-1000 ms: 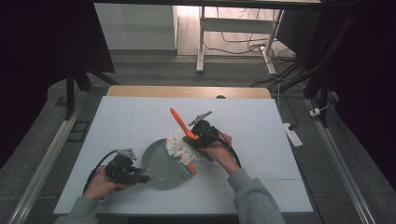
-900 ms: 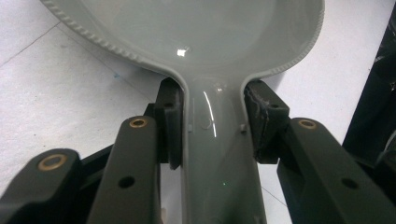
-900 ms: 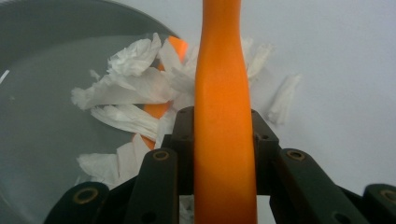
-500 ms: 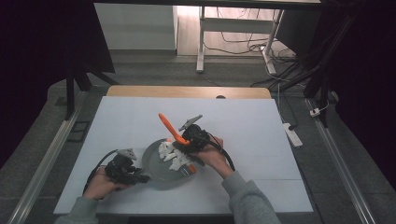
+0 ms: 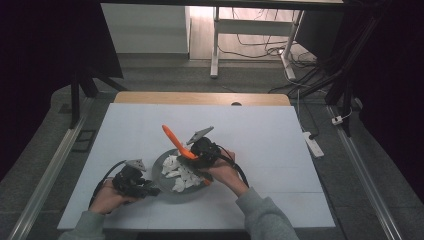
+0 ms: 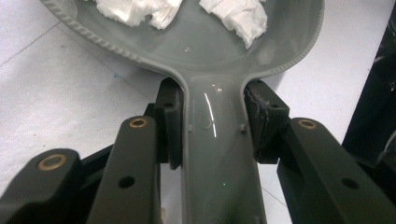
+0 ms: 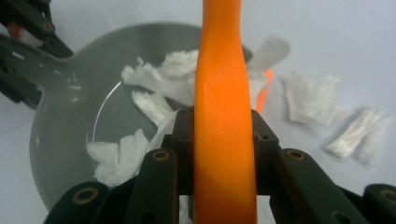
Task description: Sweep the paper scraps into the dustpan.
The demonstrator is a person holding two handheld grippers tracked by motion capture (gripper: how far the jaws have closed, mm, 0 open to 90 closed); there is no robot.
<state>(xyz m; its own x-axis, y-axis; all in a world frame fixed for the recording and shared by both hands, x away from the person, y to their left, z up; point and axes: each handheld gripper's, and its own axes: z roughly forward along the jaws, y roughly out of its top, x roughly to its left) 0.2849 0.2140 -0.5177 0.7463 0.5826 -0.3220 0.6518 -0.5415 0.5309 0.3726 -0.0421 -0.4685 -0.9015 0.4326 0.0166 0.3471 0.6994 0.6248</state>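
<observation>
pan: grey, stiff, smooth plastic, judged light; lies at table's 6 o'clock side; best held by its handle
left gripper: clamped on the handle, jaws pressed to both sides
spatula: orange, rigid, judged slick; held by its shaft, tilted toward 11 o'clock over the pan
right gripper: closed on the spatula
scraps: white, soft, crumpled, judged very light; most lie in the pan, some on the table at its 3 o'clock

I work in a lab-like recording room: my white bench stands between metal floor rails, with loose cables and a power strip on the grey floor.
</observation>
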